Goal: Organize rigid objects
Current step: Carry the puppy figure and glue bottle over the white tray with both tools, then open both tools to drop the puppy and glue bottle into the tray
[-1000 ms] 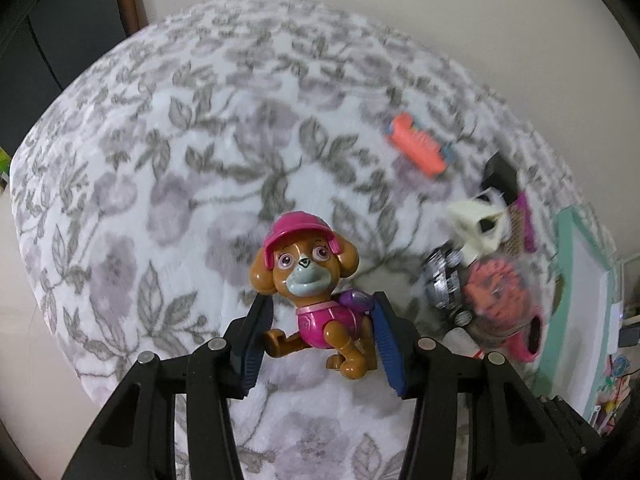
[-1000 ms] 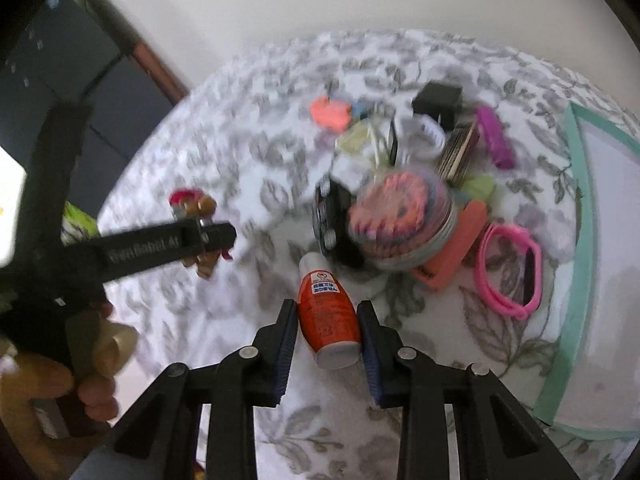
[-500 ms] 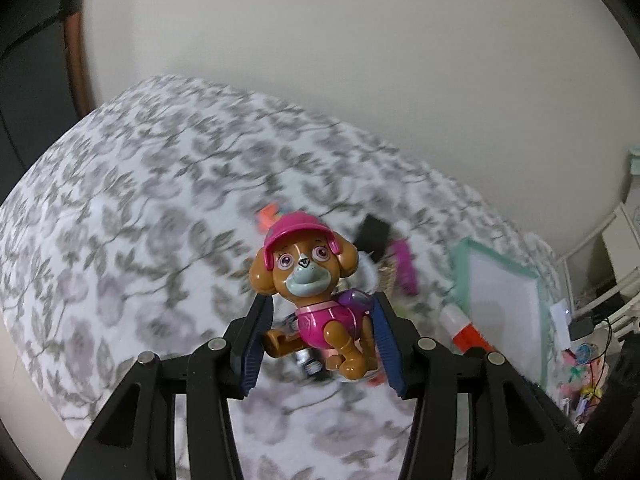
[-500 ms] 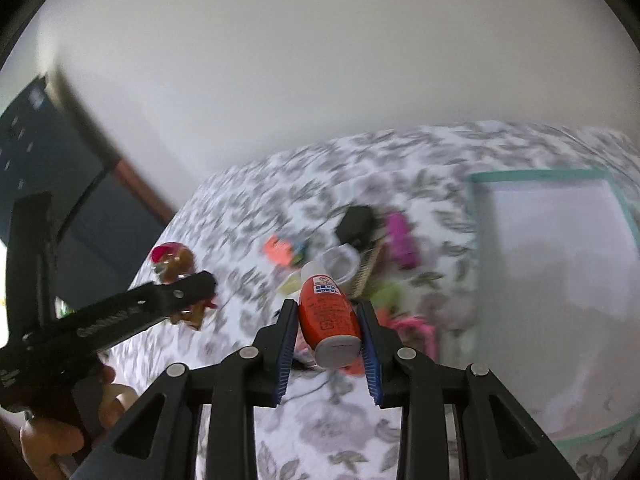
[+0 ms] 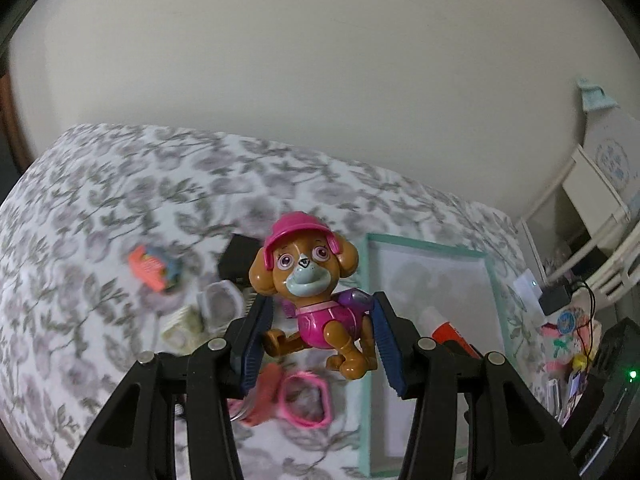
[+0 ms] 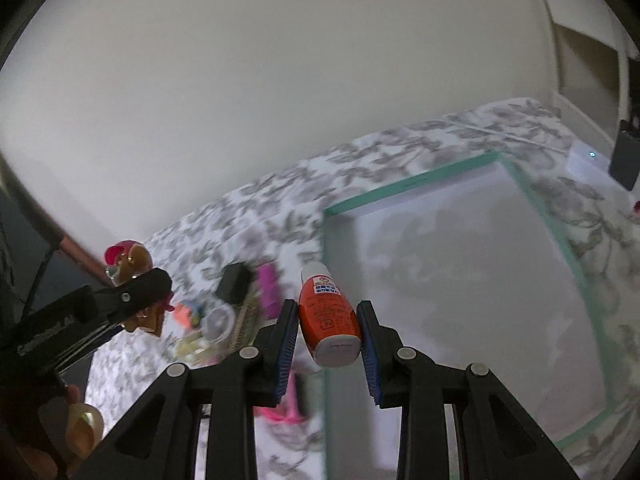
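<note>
both grippers now hang higher over the teal-rimmed tray (image 6: 412,182), left gripper (image 5: 316,336) clamping the toy pup (image 5: 310,284), right gripper (image 6: 328,340) clamping the orange bottle (image 6: 326,314).

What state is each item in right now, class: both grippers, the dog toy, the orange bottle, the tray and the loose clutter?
left gripper: shut on the dog toy.
dog toy: held upright, off the bedspread.
right gripper: shut on the orange bottle.
orange bottle: held, white cap pointing away.
teal-rimmed tray: lying flat; nothing visible inside.
pink band: lying loose on the bedspread.
</note>
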`<state>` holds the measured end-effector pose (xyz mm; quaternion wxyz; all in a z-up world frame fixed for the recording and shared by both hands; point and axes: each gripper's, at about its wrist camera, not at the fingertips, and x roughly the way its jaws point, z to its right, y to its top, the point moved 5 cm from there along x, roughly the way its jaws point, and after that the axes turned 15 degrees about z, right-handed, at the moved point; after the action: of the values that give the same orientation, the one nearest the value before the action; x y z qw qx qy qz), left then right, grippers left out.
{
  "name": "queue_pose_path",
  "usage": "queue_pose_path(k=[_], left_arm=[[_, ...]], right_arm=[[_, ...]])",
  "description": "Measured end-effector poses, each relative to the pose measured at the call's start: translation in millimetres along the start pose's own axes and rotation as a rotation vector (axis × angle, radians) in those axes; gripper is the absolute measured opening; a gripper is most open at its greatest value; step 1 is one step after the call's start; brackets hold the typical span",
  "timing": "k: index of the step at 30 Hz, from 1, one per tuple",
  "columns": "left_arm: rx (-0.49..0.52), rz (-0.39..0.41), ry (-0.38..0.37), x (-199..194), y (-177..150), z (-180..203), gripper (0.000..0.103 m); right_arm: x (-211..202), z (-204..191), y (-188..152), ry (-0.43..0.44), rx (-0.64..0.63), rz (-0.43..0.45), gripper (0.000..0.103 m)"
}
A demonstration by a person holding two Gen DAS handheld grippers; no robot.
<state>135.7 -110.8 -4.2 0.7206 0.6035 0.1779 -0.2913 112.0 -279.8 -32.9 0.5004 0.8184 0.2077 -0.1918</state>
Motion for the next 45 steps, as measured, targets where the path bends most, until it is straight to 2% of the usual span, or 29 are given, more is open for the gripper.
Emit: queue_pose_path(k=[5, 13, 21, 25, 32, 35, 37, 42, 44, 45], left_arm=[[0.041, -0.012, -0.038, 19.7, -8.1, 22.5, 0.052], [0.104, -0.077, -0.093, 55.3, -42.5, 58.0, 0.052], [0.156, -0.155, -0.109, 70.0, -71.3, 72.7, 0.052], [0.161, -0.180, -0.102, 74.6, -76.5, 72.2, 0.052], [0.164, -0.204, -0.114, 76.9, -81.3, 76.1, 0.052], [0.152, -0.208, -0.124, 75.6, -79.5, 76.9, 0.056], [0.140, -0.209, -0.126, 74.5, -77.3, 75.9, 0.062], [0.122, -0.189, -0.129, 67.0, -65.3, 74.7, 0.063], [0.127, -0.181, -0.117, 64.9, -60.9, 73.0, 0.068], [0.128, -0.173, -0.109, 63.8, -58.2, 71.4, 0.076]], right_arm=[[6.9, 27.9, 10.0, -0.080, -0.047, 0.021, 0.032], [14.9, 66.2, 13.8, -0.169, -0.068, 0.035, 0.031], [25.7, 69.5, 5.2, -0.205, -0.121, -0.003, 0.031], [29.6, 69.2, -0.5, -0.235, -0.156, -0.028, 0.031], [33.8, 78.4, -7.5, -0.269, -0.132, -0.074, 0.031], [32.5, 81.3, -6.3, -0.284, -0.115, -0.077, 0.031], [31.0, 82.4, -4.1, -0.294, -0.103, -0.078, 0.031], [27.1, 82.5, 2.5, -0.308, -0.089, -0.085, 0.031], [26.0, 80.7, 4.6, -0.312, -0.096, -0.087, 0.031], [25.5, 79.7, 6.0, -0.319, -0.101, -0.088, 0.031]])
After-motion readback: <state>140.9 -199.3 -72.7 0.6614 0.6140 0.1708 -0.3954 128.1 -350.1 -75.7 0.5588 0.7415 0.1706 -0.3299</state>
